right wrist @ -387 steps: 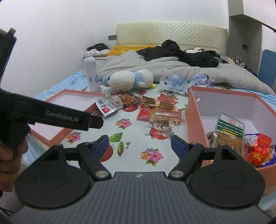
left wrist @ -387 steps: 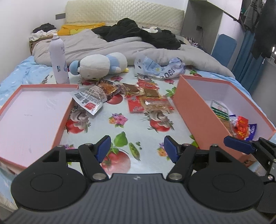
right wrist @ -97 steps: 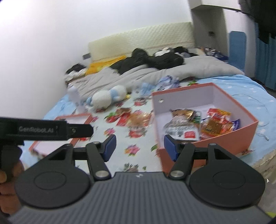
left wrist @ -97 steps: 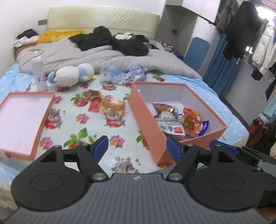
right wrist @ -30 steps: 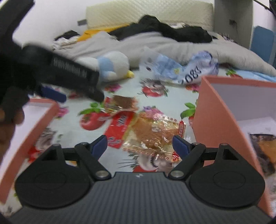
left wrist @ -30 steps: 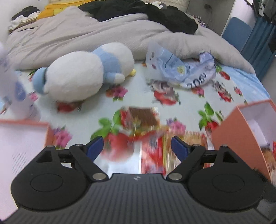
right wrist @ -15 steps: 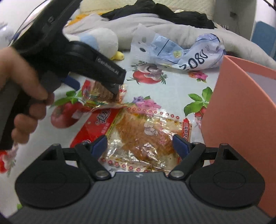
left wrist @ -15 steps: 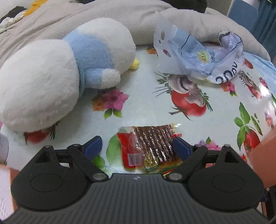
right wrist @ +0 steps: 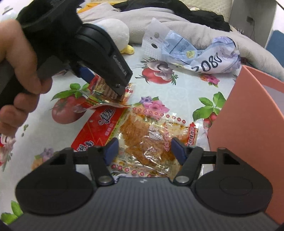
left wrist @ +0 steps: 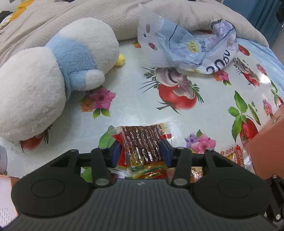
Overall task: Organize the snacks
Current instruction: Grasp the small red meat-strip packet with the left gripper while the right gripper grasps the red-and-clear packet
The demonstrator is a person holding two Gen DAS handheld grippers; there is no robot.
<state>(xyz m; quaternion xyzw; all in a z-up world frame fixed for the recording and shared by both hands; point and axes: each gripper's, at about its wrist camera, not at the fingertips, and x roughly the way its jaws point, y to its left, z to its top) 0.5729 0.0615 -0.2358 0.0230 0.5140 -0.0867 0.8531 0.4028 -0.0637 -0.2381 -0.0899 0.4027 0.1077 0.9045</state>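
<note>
My left gripper (left wrist: 141, 151) has its blue pads on both sides of a brown snack packet (left wrist: 142, 142) on the flowered cloth and grips it. In the right wrist view the left gripper (right wrist: 104, 83) pinches that packet (right wrist: 106, 92). My right gripper (right wrist: 143, 149) is open, its fingers straddling a clear packet of orange snack (right wrist: 150, 138). A red packet (right wrist: 99, 129) lies just left of it. The orange box (right wrist: 248, 124) stands at the right.
A white and blue plush toy (left wrist: 53, 74) lies at the left. A crumpled blue plastic bag (left wrist: 188, 49) lies behind, against a grey quilt (left wrist: 124, 16). The orange box corner (left wrist: 266, 145) is at the right; an orange lid edge (left wrist: 7, 195) is at the lower left.
Both grippers have moved down to the cloth. The left jaws have narrowed onto the brown packet. The right jaws have narrowed around the orange snack packet.
</note>
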